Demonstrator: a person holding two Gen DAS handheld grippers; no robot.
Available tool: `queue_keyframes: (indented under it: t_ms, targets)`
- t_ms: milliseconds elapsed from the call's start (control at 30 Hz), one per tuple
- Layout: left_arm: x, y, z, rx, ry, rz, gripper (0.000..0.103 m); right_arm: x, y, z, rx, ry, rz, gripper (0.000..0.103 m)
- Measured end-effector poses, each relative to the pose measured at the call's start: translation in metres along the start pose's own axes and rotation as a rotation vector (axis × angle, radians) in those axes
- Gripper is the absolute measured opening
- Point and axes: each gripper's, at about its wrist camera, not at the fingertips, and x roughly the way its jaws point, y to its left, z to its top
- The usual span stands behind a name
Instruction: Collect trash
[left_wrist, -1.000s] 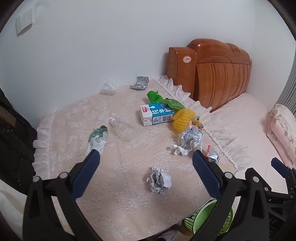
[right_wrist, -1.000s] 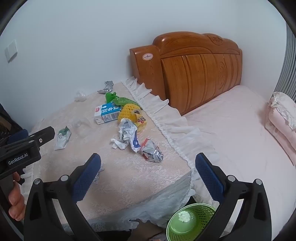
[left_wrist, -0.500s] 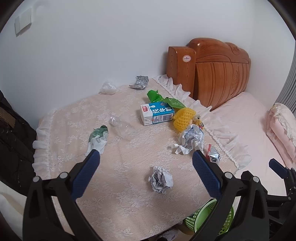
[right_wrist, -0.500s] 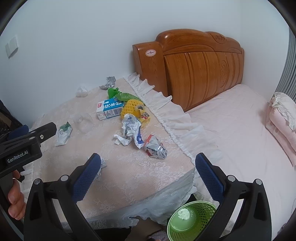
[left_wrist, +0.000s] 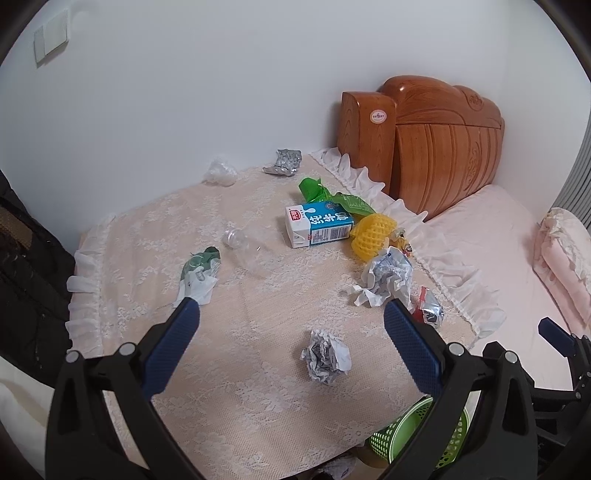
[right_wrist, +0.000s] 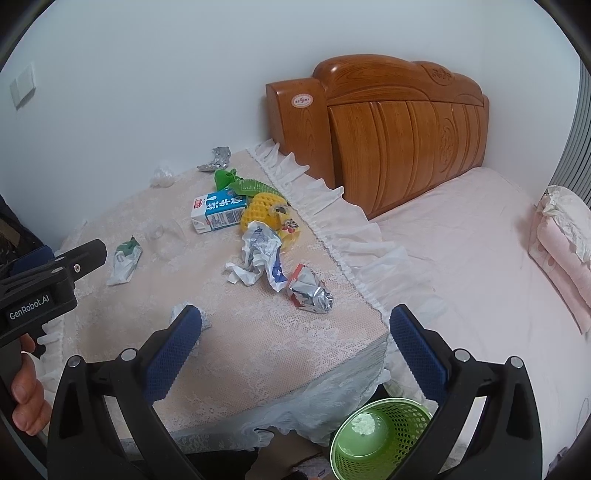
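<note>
Trash lies on a lace-covered table (left_wrist: 258, 387). A crumpled paper ball (left_wrist: 325, 356) sits nearest, between the fingers of my open, empty left gripper (left_wrist: 291, 314). Further off are a blue milk carton (left_wrist: 318, 223), yellow foam net (left_wrist: 371, 230), crumpled white wrapper (left_wrist: 386, 275), foil packet (left_wrist: 428, 310), clear plastic bottle (left_wrist: 245, 247), green-white wrapper (left_wrist: 197, 273), green bag (left_wrist: 332, 195), foil wad (left_wrist: 286, 162) and clear plastic wad (left_wrist: 221, 172). My right gripper (right_wrist: 295, 317) is open and empty above the table's near corner. The foil packet (right_wrist: 308, 290) lies just beyond it. A green mesh bin (right_wrist: 376, 437) stands on the floor below.
A bed with a pink sheet (right_wrist: 480, 258) and wooden headboard (right_wrist: 399, 125) lies right of the table. Folded pink bedding (right_wrist: 561, 240) is at the far right. The left gripper's body (right_wrist: 40, 295) shows at the left of the right wrist view. A white wall backs the table.
Both grippers have shifted slightly; the table's trash sits a little lower and closer in the right wrist view. Both stay open. No trash has moved.
</note>
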Motion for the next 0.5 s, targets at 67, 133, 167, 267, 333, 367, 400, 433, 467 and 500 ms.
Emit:
queue_keyframes:
  t_ms: [67,133,167,267,333,367,400,433,467,500]
  targets:
    - [0.0005,0.0,0.0006,0.001,0.001,0.002,0.096,0.0001,-0.0002,0.0,0.001,0.001,0.0,0.101]
    - [0.0007,0.0002,-0.0023,0.001,0.003,0.004,0.096,0.0004,-0.0005,-0.0001,0.002,0.002,-0.001,0.101]
    - [0.0012,0.0004,-0.0023,0.001,0.004,0.005,0.096,0.0005,-0.0007,-0.0002,0.002,0.003,-0.002,0.101]
    - [0.0031,0.0019,-0.0026,-0.003,0.011,0.008,0.096,0.0008,-0.002,0.0,0.005,0.006,-0.004,0.101]
    - [0.0036,0.003,-0.0026,-0.005,0.012,0.011,0.096,0.001,-0.0032,0.0001,0.006,0.007,-0.003,0.101]
    - [0.0037,0.0036,-0.0026,-0.007,0.012,0.011,0.096,0.0012,-0.003,0.0004,0.006,0.007,-0.004,0.101]
    - [0.0038,0.0043,-0.0025,-0.009,0.013,0.011,0.096,0.0012,-0.003,0.0004,0.005,0.007,-0.004,0.101]
    - [0.0046,0.0026,-0.0031,-0.009,0.013,0.012,0.096,0.001,-0.003,0.0001,0.004,0.007,-0.005,0.101]
    - [0.0048,0.003,-0.0029,-0.01,0.013,0.012,0.096,0.001,-0.0031,0.0002,0.004,0.006,-0.004,0.101]
    - [0.0045,0.0027,-0.0032,-0.008,0.012,0.013,0.096,0.0013,-0.0035,0.0005,0.003,0.006,-0.003,0.101]
